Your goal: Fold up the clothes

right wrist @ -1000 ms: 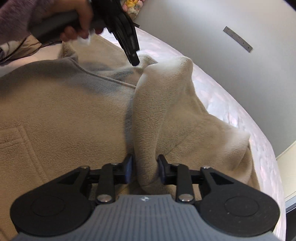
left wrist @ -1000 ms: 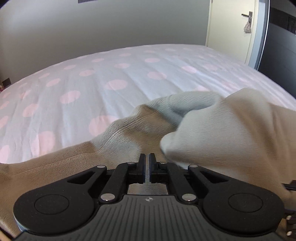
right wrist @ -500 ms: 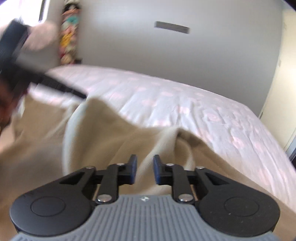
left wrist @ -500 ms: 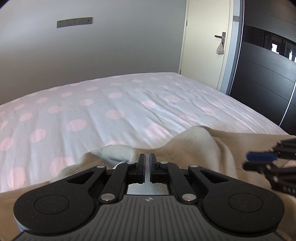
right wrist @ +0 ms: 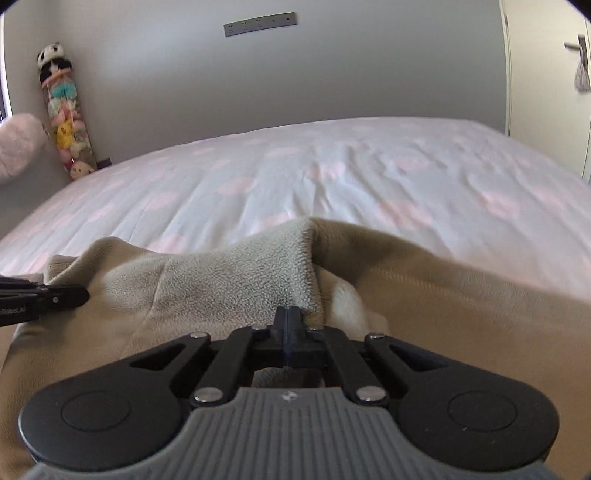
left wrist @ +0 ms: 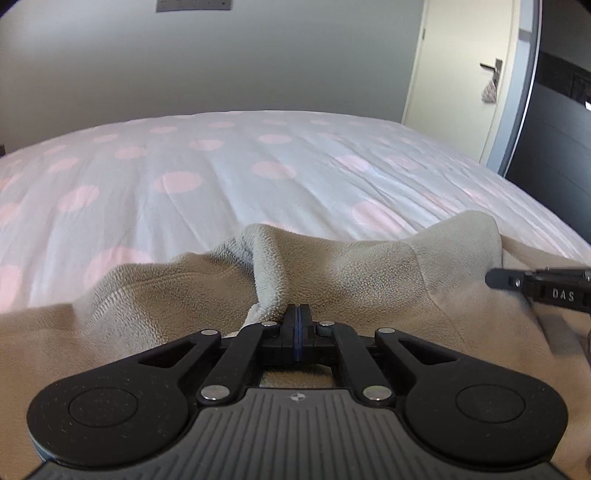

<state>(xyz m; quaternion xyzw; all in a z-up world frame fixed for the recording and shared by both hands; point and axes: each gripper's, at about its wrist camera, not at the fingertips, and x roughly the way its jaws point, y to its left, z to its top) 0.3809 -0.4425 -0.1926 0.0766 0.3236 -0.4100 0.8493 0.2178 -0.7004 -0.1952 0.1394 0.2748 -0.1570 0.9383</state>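
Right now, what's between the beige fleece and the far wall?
Only polka-dot bedsheet lies between the beige fleece and the wall; both wrist views show it.

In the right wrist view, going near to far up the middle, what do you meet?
Right tongs, shut on a fold of the beige fleece garment → polka-dot bed cover → grey wall → socket strip.

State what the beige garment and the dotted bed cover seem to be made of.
Beige garment: looks like fleece, matte, with a fuzzy, pilled nap and thick soft folds; probably synthetic, though the fibre cannot be told. Dotted bed cover: thin, smooth woven cloth, perhaps cotton, matte, with fine creases and flat pink dots that look printed.
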